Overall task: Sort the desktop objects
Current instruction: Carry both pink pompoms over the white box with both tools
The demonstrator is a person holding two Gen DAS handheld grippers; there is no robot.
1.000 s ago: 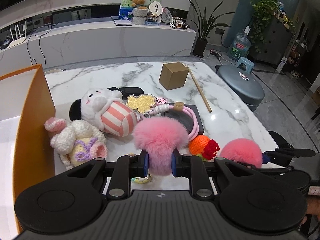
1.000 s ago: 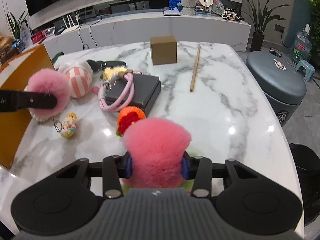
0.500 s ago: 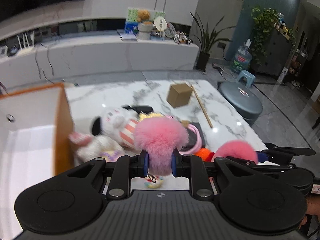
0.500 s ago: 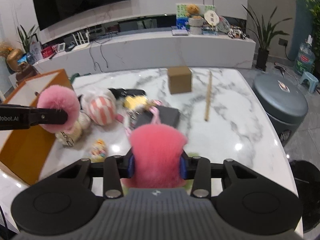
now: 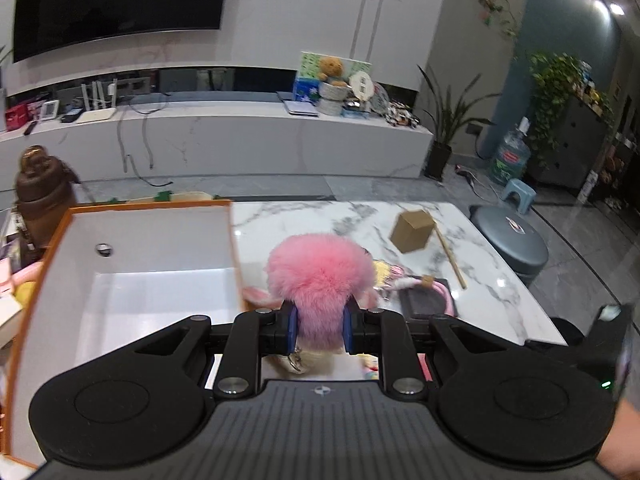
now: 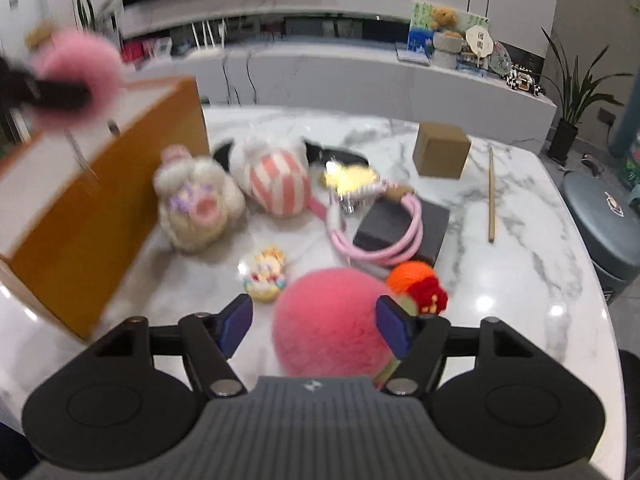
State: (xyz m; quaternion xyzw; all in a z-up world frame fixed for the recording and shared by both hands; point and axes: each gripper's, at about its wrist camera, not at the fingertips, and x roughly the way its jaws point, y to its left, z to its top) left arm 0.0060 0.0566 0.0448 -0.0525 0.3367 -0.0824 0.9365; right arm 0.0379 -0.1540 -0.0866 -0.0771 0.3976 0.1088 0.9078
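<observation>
My left gripper (image 5: 319, 326) is shut on a light pink pom-pom (image 5: 320, 272), held in the air beside the right wall of the orange, white-lined box (image 5: 152, 205). In the right wrist view that same pom-pom (image 6: 80, 64) hangs above the box (image 6: 104, 208) at upper left. My right gripper (image 6: 316, 320) is opening, and a darker pink pom-pom (image 6: 332, 320) sits loose between its blue pads (image 6: 394, 330). A gap shows at the left pad. The marble table (image 6: 520, 260) lies just below.
A crochet bunny (image 6: 196, 204), a striped plush (image 6: 280, 184), a small charm (image 6: 266, 274), an orange crochet piece (image 6: 416, 280), a pink cable (image 6: 380, 236) on a dark box (image 6: 404, 228), a cardboard cube (image 6: 440, 150) and a wooden stick (image 6: 491, 196) lie on the table. A grey bin (image 6: 608, 224) stands right.
My left gripper has risen and swung left toward the orange box, pom-pom still in it. My right gripper's jaws have spread, and its pom-pom has puffed out round again.
</observation>
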